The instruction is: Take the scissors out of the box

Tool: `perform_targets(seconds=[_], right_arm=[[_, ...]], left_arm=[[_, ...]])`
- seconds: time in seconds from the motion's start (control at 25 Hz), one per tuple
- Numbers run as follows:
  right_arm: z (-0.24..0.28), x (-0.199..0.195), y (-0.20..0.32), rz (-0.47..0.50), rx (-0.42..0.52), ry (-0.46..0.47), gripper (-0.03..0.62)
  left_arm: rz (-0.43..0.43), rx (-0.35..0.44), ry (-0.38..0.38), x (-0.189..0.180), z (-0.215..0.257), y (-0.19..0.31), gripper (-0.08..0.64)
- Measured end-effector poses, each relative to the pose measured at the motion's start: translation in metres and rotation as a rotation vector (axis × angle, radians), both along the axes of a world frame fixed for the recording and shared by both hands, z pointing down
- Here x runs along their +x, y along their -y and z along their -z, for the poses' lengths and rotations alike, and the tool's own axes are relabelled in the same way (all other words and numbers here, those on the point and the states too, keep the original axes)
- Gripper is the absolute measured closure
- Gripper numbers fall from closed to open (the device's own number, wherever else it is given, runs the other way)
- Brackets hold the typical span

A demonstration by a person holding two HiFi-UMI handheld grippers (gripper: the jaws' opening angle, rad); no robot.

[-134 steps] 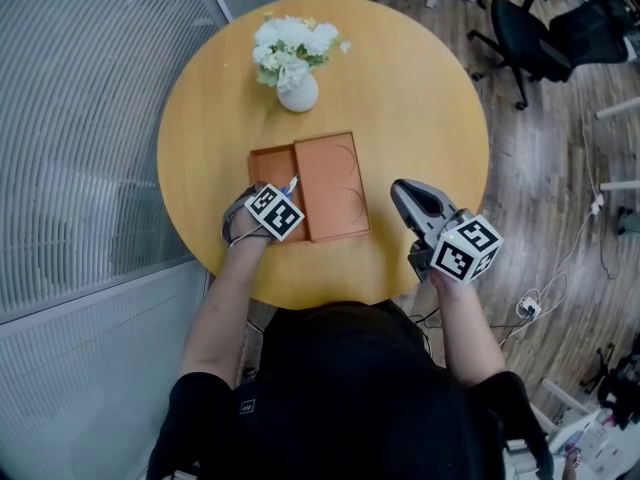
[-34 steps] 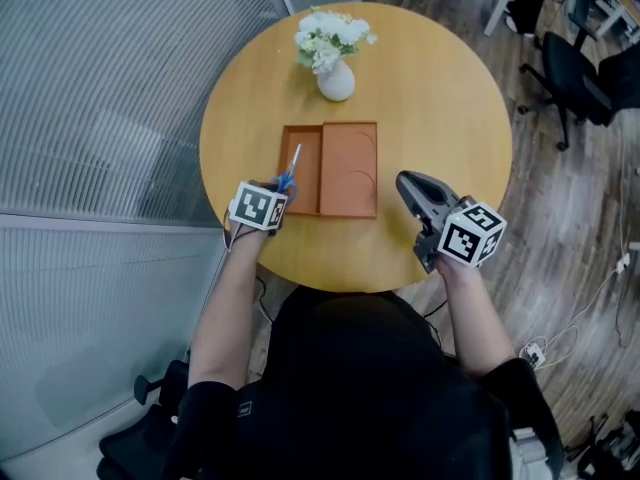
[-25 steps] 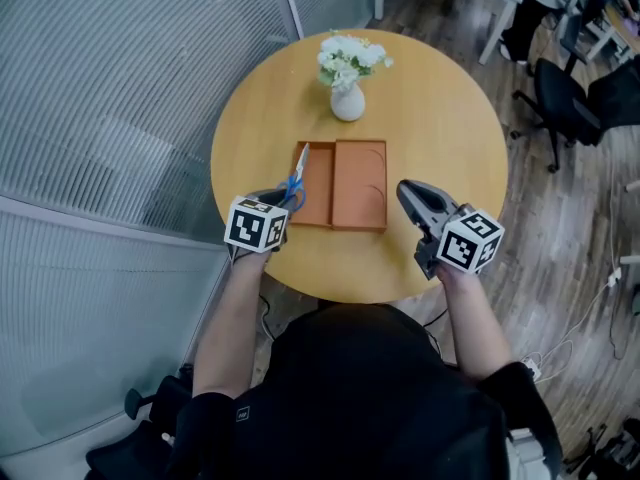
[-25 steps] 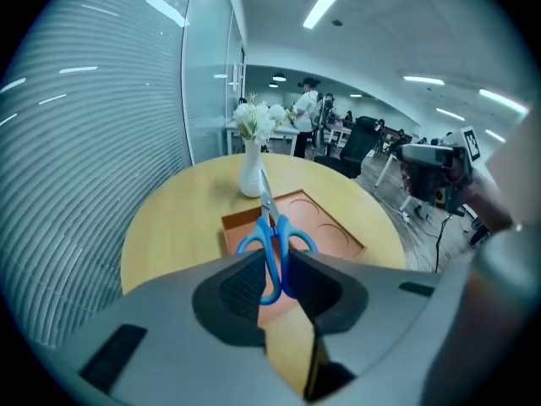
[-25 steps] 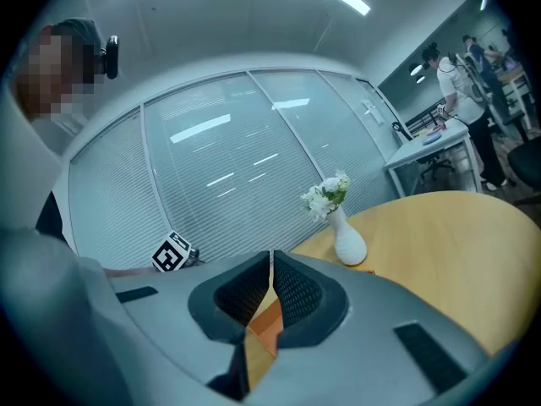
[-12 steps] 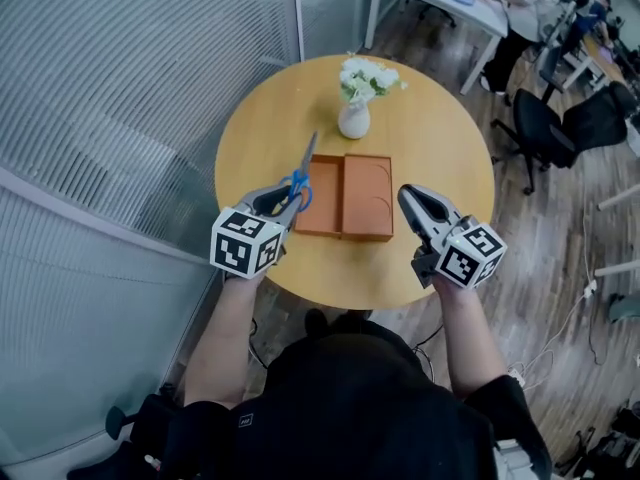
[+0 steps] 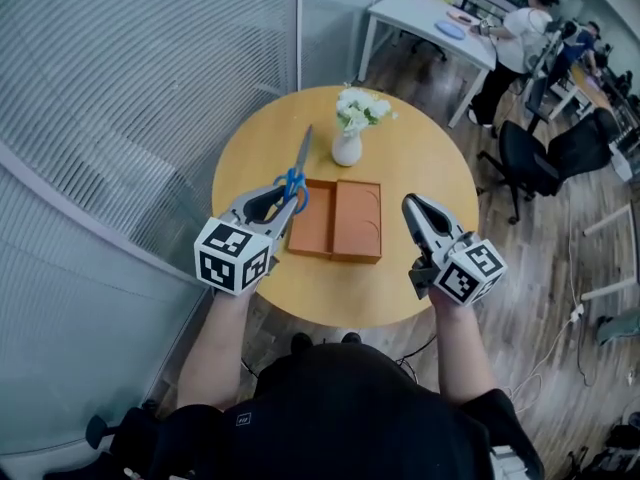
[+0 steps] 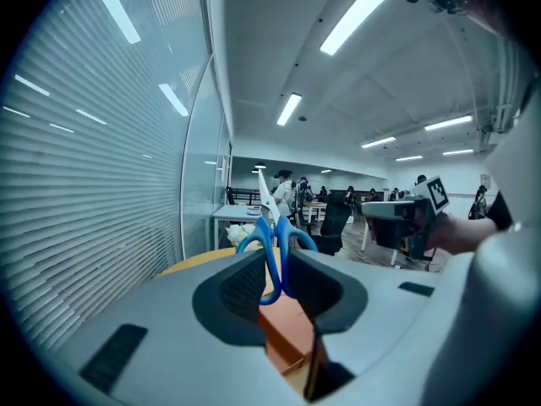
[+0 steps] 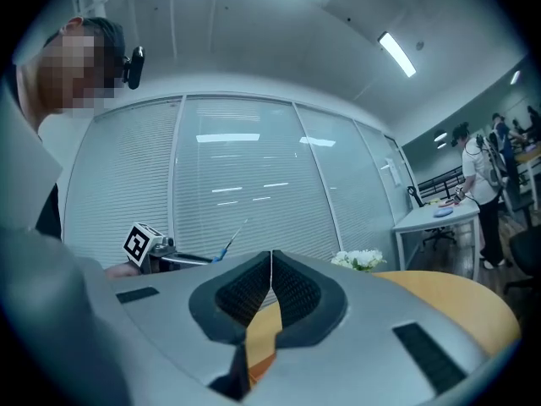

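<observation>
Left gripper [image 7: 283, 200] was clamped on the blue handles of the scissors [image 7: 298, 168], which were out of the orange box [image 7: 340, 223] and up in the air at its left, blades pointing far. Right gripper [image 7: 413, 208] was empty, jaws together, right of the box. The take-out step looked done. The next move probably calls for setting the scissors on bare round table [image 7: 430, 168], clear of the flower vase [image 7: 347, 148].

left gripper [image 7: 288, 201]: jaws clamped on the blue handles of the scissors [image 7: 303, 153], blades poking out past the tips
right gripper [image 7: 413, 205]: jaws pressed together, nothing in there
arms: left forearm [image 7: 215, 343] and right forearm [image 7: 456, 346] both stretched forward, grippers side by side, well apart
</observation>
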State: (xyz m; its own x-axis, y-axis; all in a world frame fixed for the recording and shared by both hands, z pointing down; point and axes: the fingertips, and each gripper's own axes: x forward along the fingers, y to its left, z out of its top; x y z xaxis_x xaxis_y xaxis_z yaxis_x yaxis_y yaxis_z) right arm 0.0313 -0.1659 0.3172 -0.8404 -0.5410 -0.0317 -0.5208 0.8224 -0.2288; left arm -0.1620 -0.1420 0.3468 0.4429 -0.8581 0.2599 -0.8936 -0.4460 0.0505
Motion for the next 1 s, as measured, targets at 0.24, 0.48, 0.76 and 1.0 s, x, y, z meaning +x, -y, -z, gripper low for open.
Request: perform_targets(seconds=[0.24, 0.48, 0.76, 1.0], right_arm=[[0.026, 0.026, -0.004, -0.039, 0.089, 0.019, 0.557], [0.033, 0.049, 0.019, -0.107, 0.129, 0.028, 0.557], [0.037, 0.049, 0.033, -0.135, 0.158, 0.025, 0.557], [0.024, 0.044, 0.032, -0.114, 0.152, -0.013, 0.557]], left_arm=[[0.032, 0.12, -0.035, 0.012, 0.043, -0.011, 0.468], [0.068, 0.152, -0.028, 0.009, 0.05, 0.012, 0.468], [0.138, 0.165, -0.01, -0.001, 0.038, 0.021, 0.468], [0.163, 0.159, -0.01, -0.002, 0.032, 0.022, 0.468]])
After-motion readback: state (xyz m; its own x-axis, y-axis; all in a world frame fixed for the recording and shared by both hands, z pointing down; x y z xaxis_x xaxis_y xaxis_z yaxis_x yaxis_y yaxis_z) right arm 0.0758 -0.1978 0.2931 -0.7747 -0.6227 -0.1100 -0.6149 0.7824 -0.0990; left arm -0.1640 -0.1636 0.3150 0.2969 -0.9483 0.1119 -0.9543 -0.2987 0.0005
